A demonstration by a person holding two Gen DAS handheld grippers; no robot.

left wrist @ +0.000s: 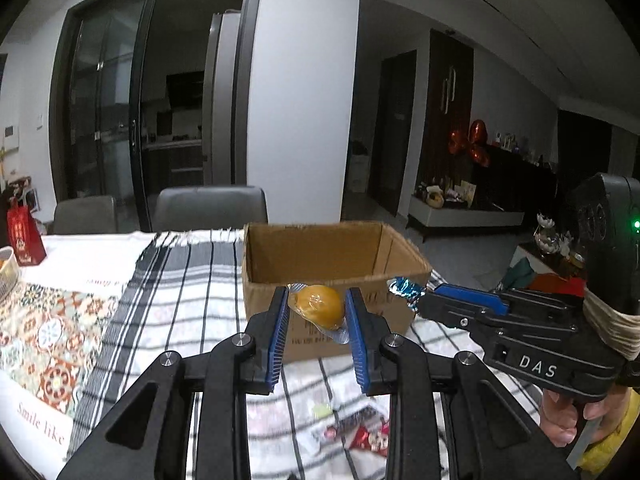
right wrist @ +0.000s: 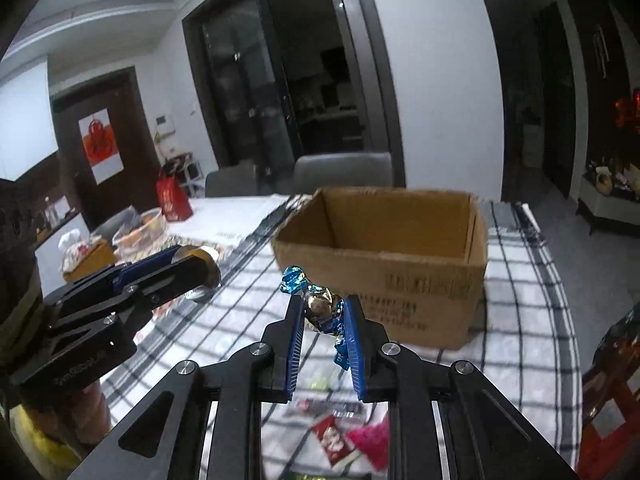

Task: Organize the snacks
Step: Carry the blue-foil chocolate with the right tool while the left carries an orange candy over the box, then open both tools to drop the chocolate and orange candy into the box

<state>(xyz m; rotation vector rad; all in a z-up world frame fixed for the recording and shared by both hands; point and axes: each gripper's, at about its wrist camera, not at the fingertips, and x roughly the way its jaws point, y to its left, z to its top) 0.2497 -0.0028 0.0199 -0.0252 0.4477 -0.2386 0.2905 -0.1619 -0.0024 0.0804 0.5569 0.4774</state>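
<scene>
We hold a snack in each gripper, both raised in front of the open cardboard box that serves as our landmark. The left gripper is clamped on a round, glossy orange-yellow pastry sealed in clear crinkled plastic, the ribbed blue pads pressing its two sides. It hangs before the box's near wall, just below the rim. The right gripper pinches a twist-wrapped candy in shiny blue and gold foil, one crumpled twisted end sticking up to the left; it too sits in front of the box's near wall, toward its left corner in the right wrist view.

The box is plain brown corrugated card, rectangular, flaps out of sight, with faint dark printing on its near face. Nearer to us than the box, more wrapped snacks lie on the cloth, red, white and pink packets, blurred.

The box stands on a white woven tablecloth with black check lines and a fringed edge behind it. Left of the box lies a mat with ornate tile patterns and the words "Smile like". Farther left stands a red paper gift bag. Behind the box we see two grey padded chairs, a white pillar and dark-framed glass sliding doors.
</scene>
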